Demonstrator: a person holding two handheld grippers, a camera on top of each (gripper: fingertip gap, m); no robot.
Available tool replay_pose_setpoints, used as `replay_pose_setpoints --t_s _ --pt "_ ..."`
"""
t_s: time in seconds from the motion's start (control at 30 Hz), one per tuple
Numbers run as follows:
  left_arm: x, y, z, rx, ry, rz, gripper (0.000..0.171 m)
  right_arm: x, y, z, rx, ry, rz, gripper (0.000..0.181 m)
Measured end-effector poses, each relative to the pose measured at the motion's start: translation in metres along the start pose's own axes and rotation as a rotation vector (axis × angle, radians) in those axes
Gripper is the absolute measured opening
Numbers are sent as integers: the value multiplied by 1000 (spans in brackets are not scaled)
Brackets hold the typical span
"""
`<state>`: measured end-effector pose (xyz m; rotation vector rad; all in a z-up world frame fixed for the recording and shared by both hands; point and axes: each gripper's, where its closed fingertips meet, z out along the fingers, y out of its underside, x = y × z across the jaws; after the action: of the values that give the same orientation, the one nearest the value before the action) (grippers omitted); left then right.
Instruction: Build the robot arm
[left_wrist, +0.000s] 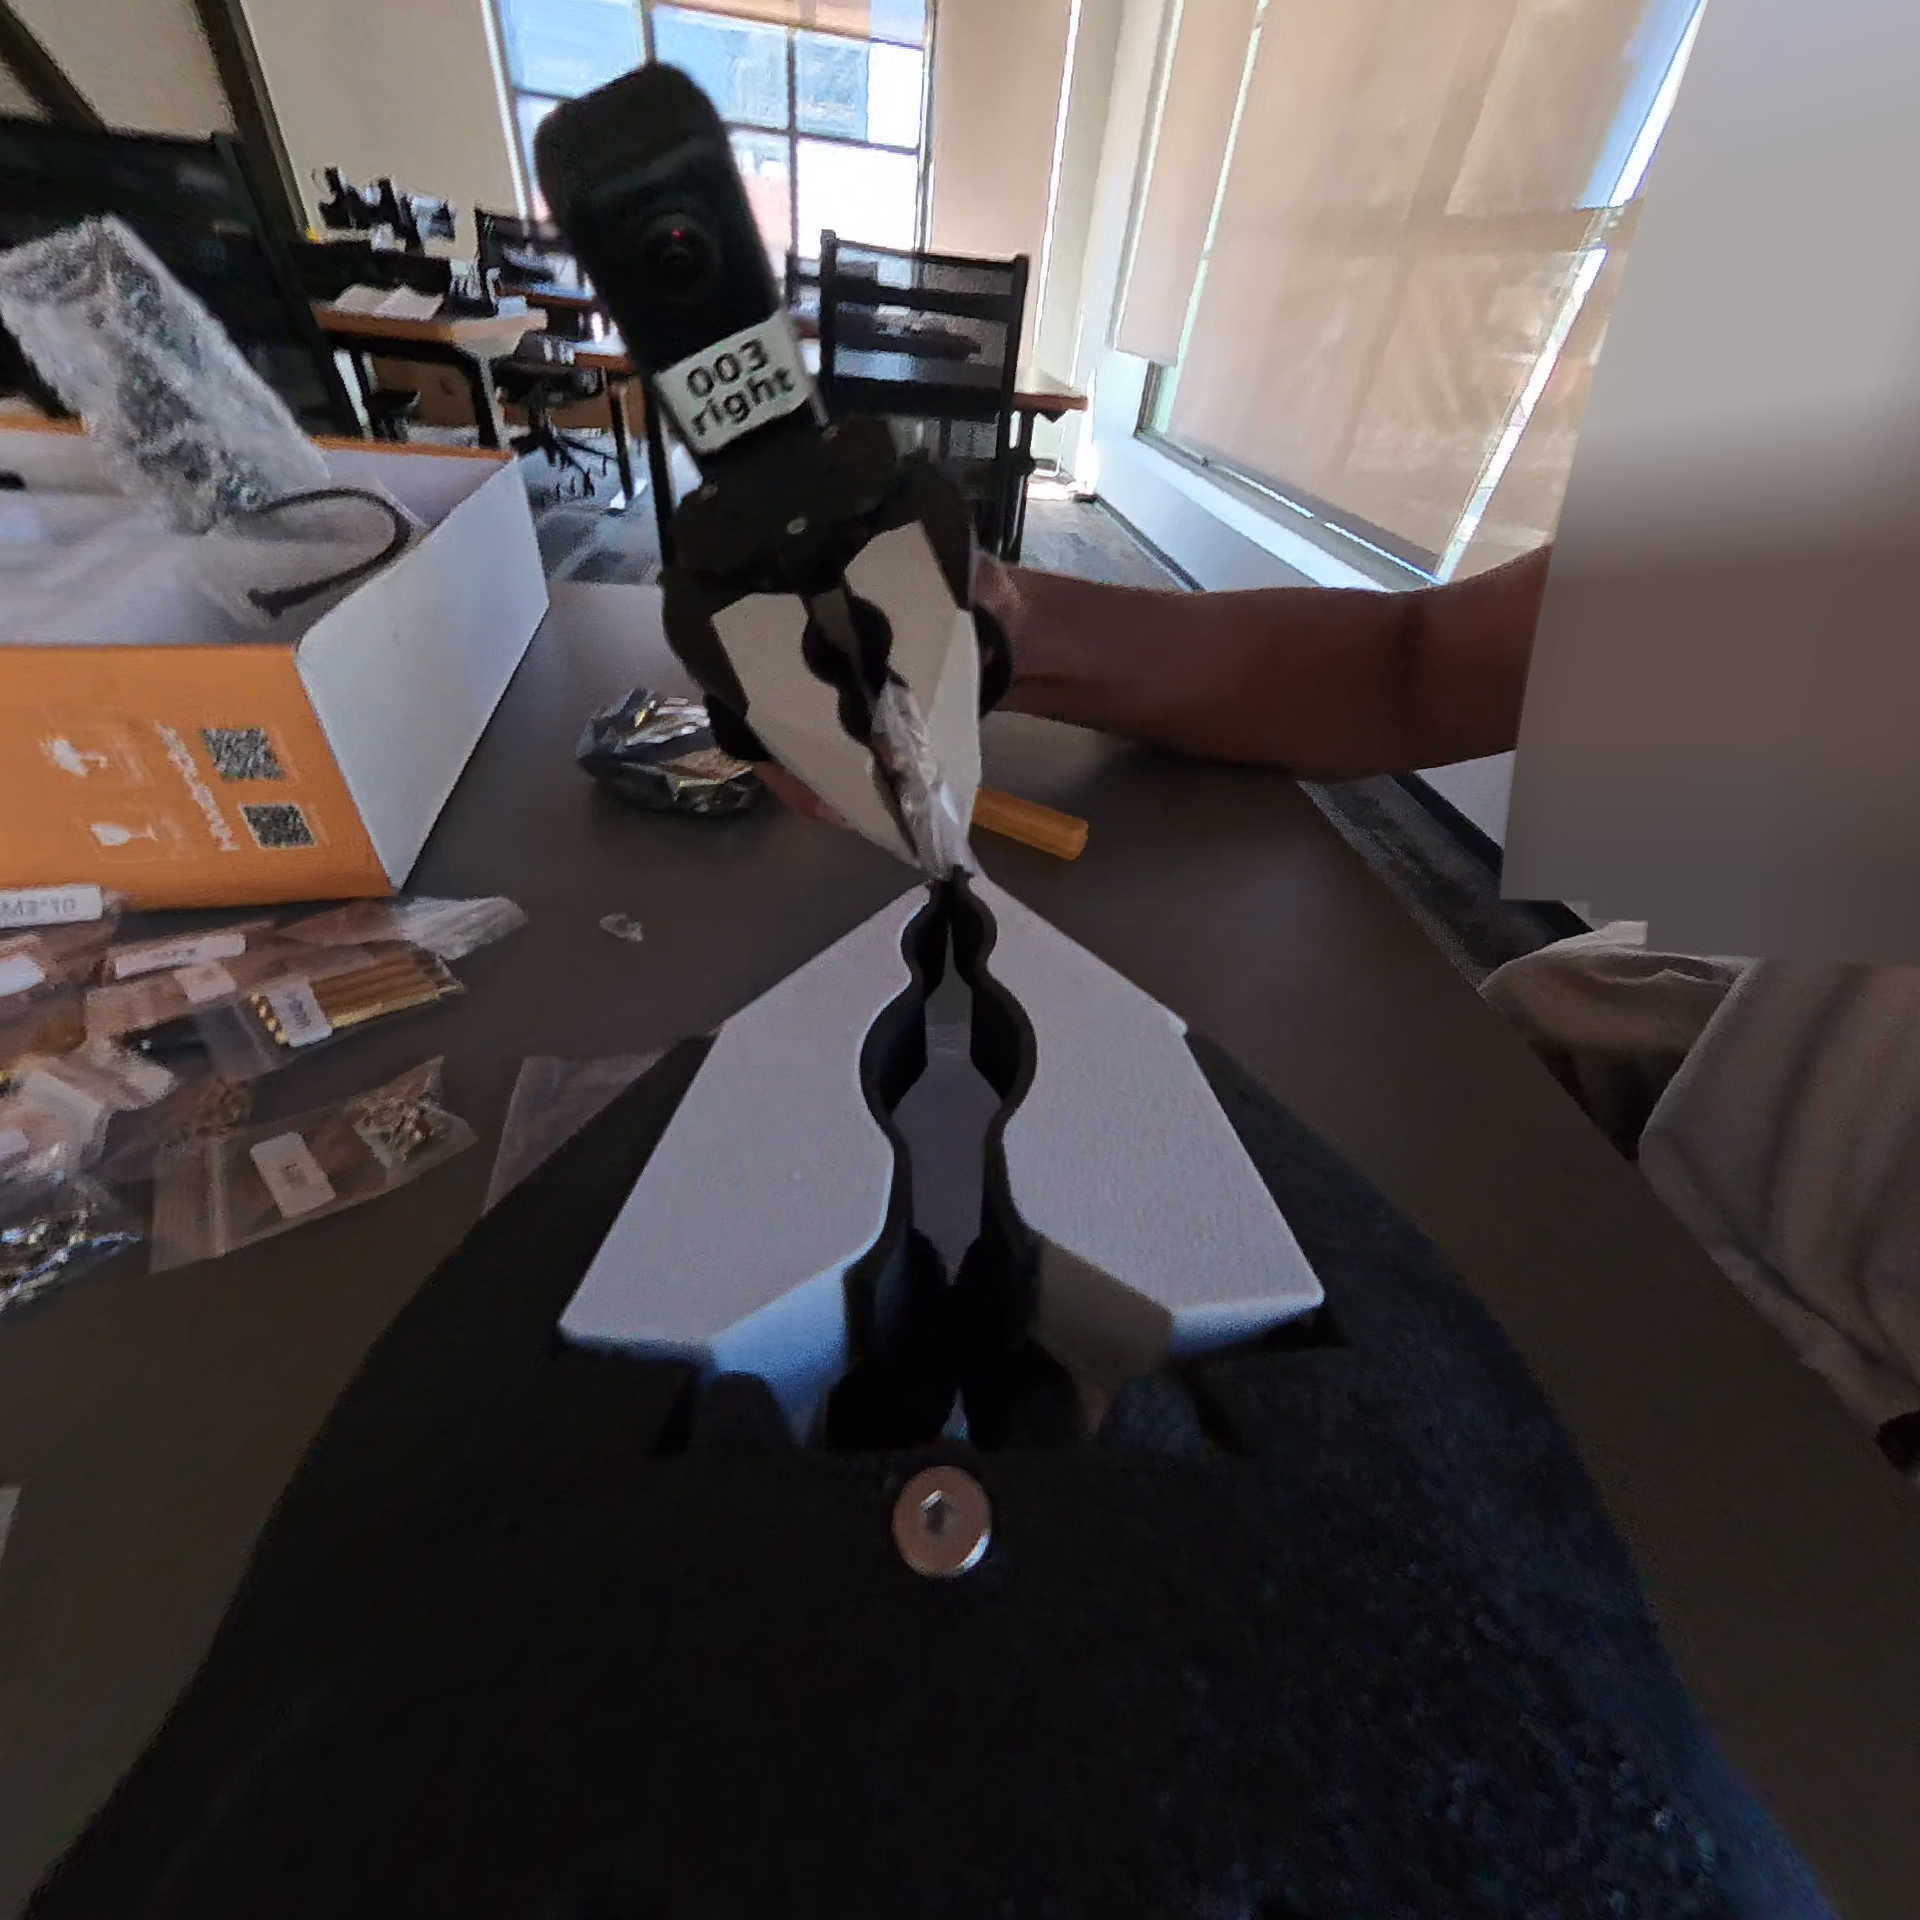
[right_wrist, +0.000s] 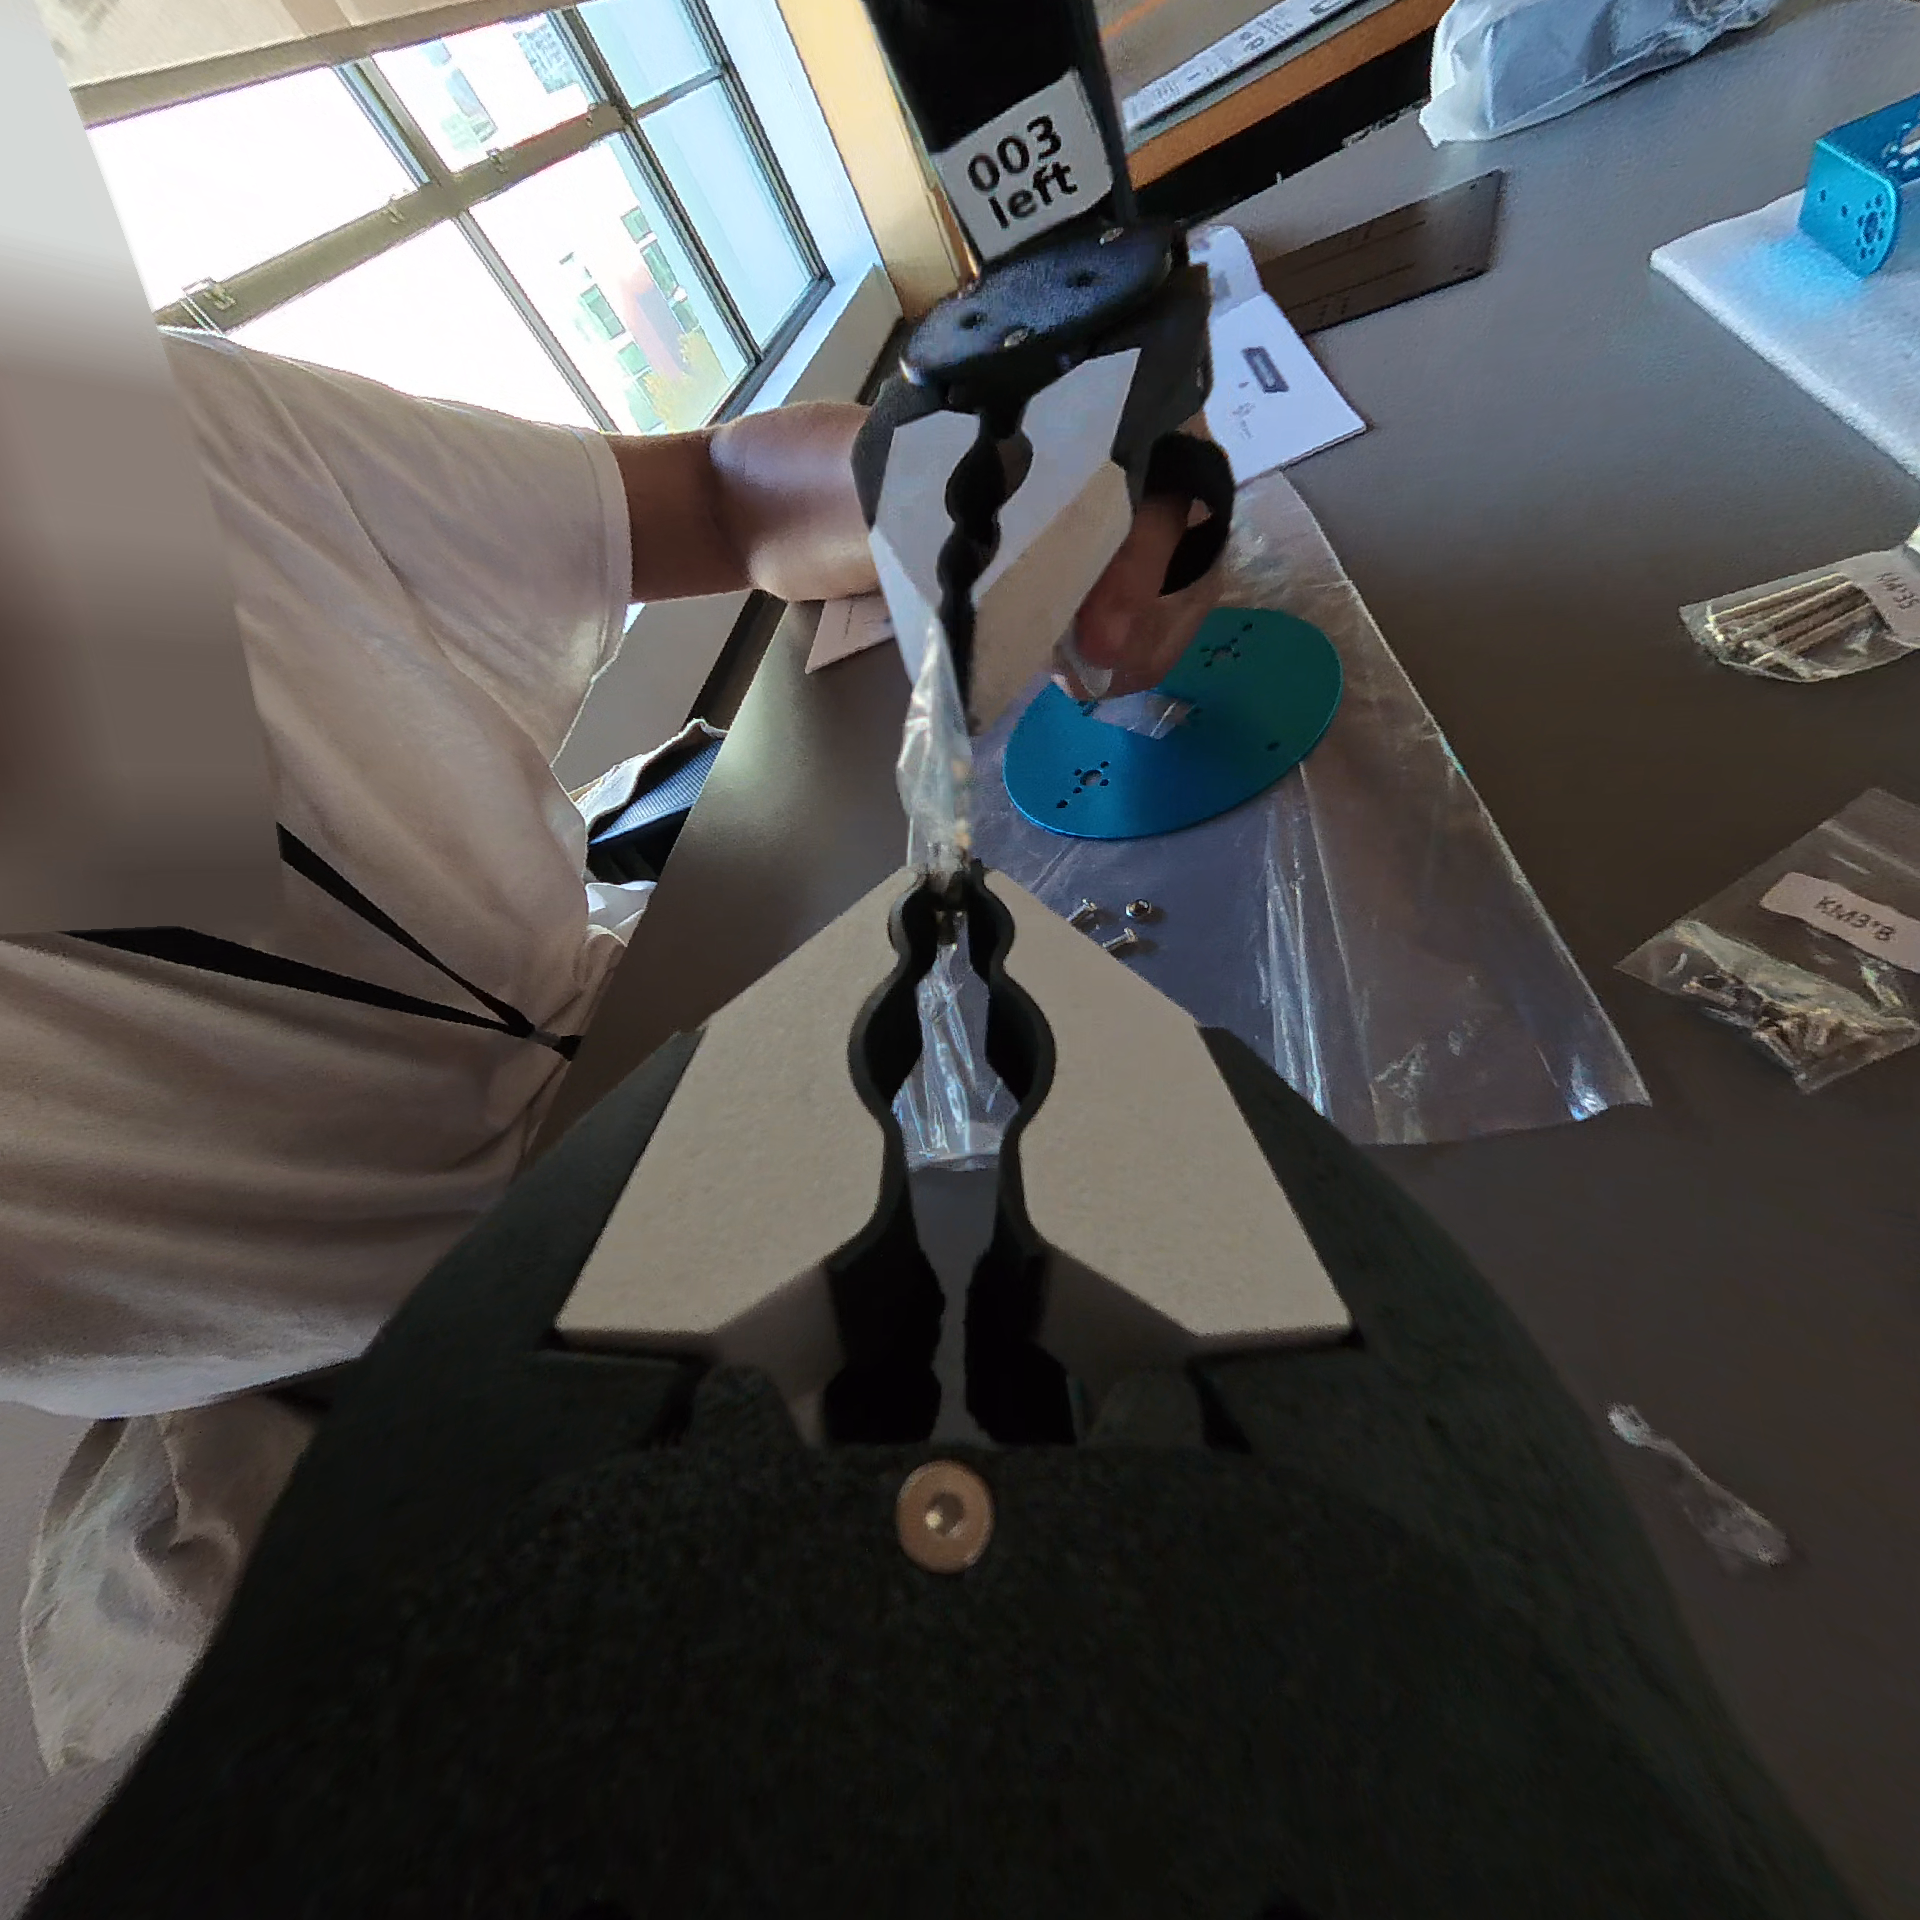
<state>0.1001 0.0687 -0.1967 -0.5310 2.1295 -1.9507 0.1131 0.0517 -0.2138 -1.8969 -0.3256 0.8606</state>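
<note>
Two grippers meet tip to tip over a dark table (right_wrist: 1558, 540), each pinching one end of the same small clear plastic bag (right_wrist: 935, 769). In the right wrist view, the right gripper (right_wrist: 948, 896) has its jaws squeezed together on the bag's near end, and the crinkled plastic stretches up and away to the left gripper (right_wrist: 940, 649), which is clamped on the far end. The bag hangs in the air between them, above the tabletop. In the left wrist view it's the same thing from the other side: the left gripper (left_wrist: 951, 891) closed at the tips, the right gripper (left_wrist: 940, 847) opposite with bag plastic bunched between its fingers.

Under the bag, a few loose screws (right_wrist: 1112, 920) lie on a flat clear plastic sheet (right_wrist: 1403, 935), and a blue round plate (right_wrist: 1174, 748) rests farther back on it. Off to the side there are small bags of hardware (right_wrist: 1808, 966). Farther out on the left-view side: an orange and white box (left_wrist: 260, 727) and a crumpled foil wrapper (left_wrist: 665, 753)
</note>
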Motion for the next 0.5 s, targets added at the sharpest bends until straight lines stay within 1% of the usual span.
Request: replay_pose_setpoints --t_s 0.1,0.17,0.23,0.33,0.4,0.43,0.47,0.5 --pt "6 -1 3 6 6 54 0 -1 0 0 0 -3 -6 3" --pt "3 1 2 -5 -13 62 0 -1 -1 -1 5 -3 -2 3" --pt "-9 10 0 -62 -62 47 0 2 0 -2 -8 18 -8 4" --pt "-15 24 0 -153 -66 -2 0 7 10 0 -73 66 -25 4" --pt "-16 31 0 -195 -81 13 10 9 16 2 -111 75 -25 4" --pt "-17 35 1 -212 -89 26 12 11 19 2 -129 86 -25 4" --pt "-16 38 2 -230 -88 41 11 12 21 3 -137 93 -24 4" --pt "-13 42 3 -249 -75 60 0 12 22 4 -139 91 -20 4"
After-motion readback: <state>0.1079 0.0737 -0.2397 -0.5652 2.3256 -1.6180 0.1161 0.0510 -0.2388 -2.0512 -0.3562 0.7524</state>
